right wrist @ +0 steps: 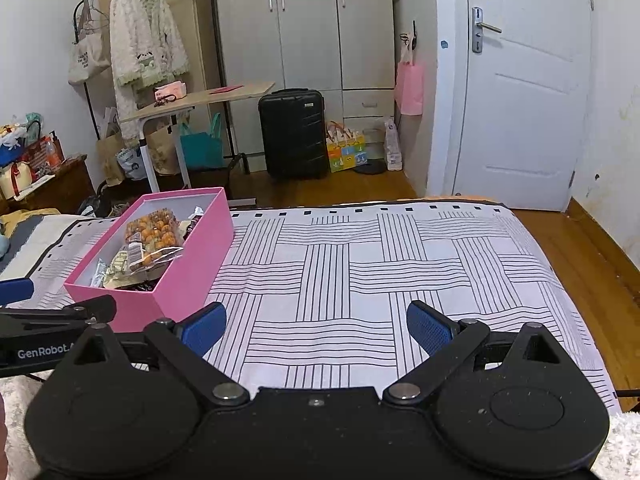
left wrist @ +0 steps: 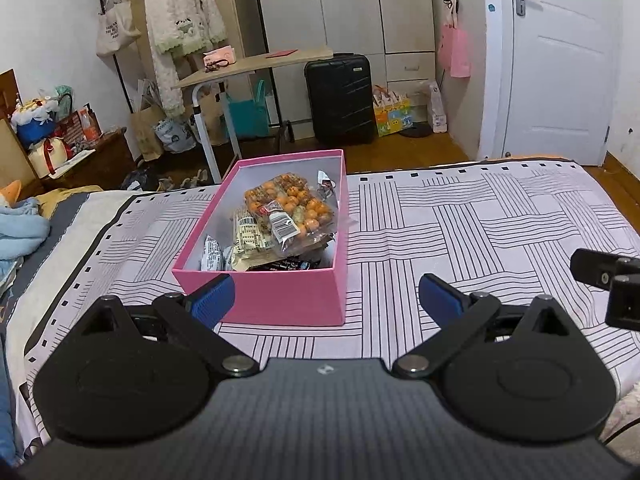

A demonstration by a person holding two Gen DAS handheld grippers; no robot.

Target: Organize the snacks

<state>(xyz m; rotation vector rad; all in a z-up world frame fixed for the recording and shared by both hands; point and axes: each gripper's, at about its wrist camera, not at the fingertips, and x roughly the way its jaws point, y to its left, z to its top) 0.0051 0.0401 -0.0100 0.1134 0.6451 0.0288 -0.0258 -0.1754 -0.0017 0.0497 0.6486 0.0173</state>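
A pink box (left wrist: 280,300) stands on the bed, holding several snack packets. On top lies a clear bag of orange round snacks (left wrist: 290,204), with a cream packet (left wrist: 250,242) and a dark wrapper (left wrist: 286,265) under it. My left gripper (left wrist: 326,296) is open just in front of the box's near wall, nothing between its blue pads. In the right wrist view the pink box (right wrist: 188,268) sits to the left with the orange snack bag (right wrist: 152,236) inside. My right gripper (right wrist: 316,330) is open over bare bedsheet, right of the box.
The bed has a striped sheet (right wrist: 360,272). Beyond its far edge are wooden floor, a black suitcase (left wrist: 340,98), a rolling side table (left wrist: 256,66) and a white door (right wrist: 520,100). A blue blanket (left wrist: 20,232) lies at the left. The right gripper's body (left wrist: 608,280) shows at the right edge.
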